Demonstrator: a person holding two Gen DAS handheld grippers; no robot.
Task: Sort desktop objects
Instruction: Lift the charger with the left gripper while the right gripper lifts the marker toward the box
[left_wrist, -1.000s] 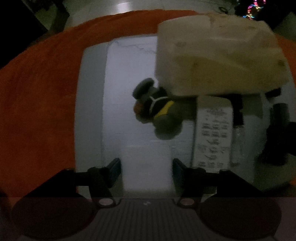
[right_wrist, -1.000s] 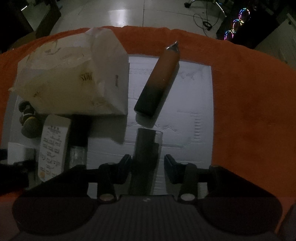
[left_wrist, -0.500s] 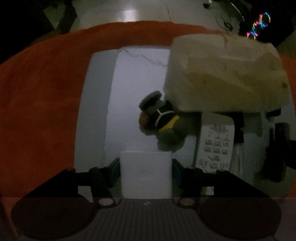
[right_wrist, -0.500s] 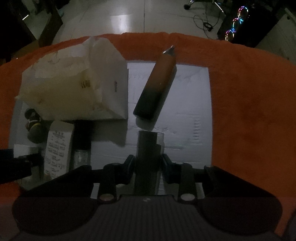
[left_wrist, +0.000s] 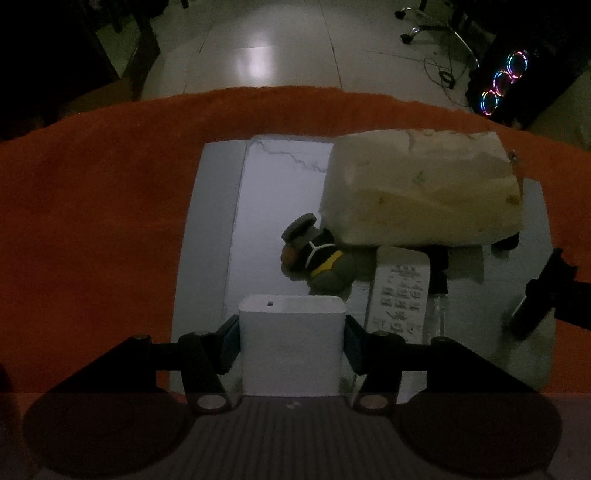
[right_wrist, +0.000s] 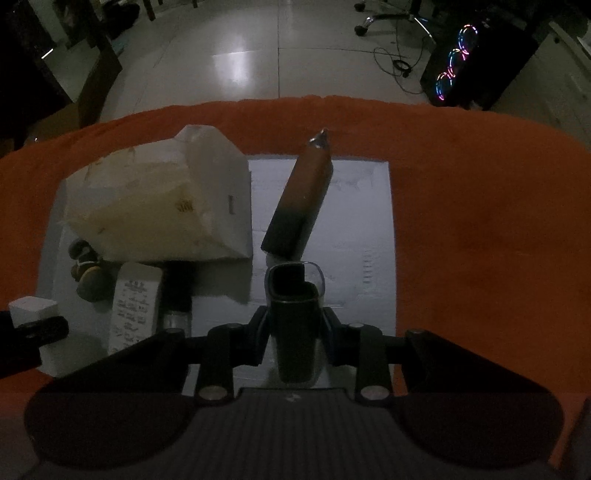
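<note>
My left gripper (left_wrist: 291, 338) is shut on a white rectangular box (left_wrist: 291, 332) and holds it above the near edge of the grey mat (left_wrist: 210, 236). My right gripper (right_wrist: 293, 332) is shut on a dark flat case with a clear edge (right_wrist: 293, 314), lifted over the mat (right_wrist: 354, 236). A white paper bag (left_wrist: 421, 195) lies across the mat's back, also in the right wrist view (right_wrist: 155, 206). A small grey toy figure (left_wrist: 317, 258), a white remote (left_wrist: 400, 291) and a dark bottle (left_wrist: 437, 291) lie in front of the bag.
An orange and black box (right_wrist: 301, 206) leans upright near the mat's middle. The mat lies on an orange cloth (left_wrist: 96, 221). Beyond the table edge are a tiled floor, chair legs and a computer with coloured fans (right_wrist: 452, 70).
Both grippers have risen and drawn back with their objects held. The white box and the dark case now stand higher above the mat. More of the floor shows.
</note>
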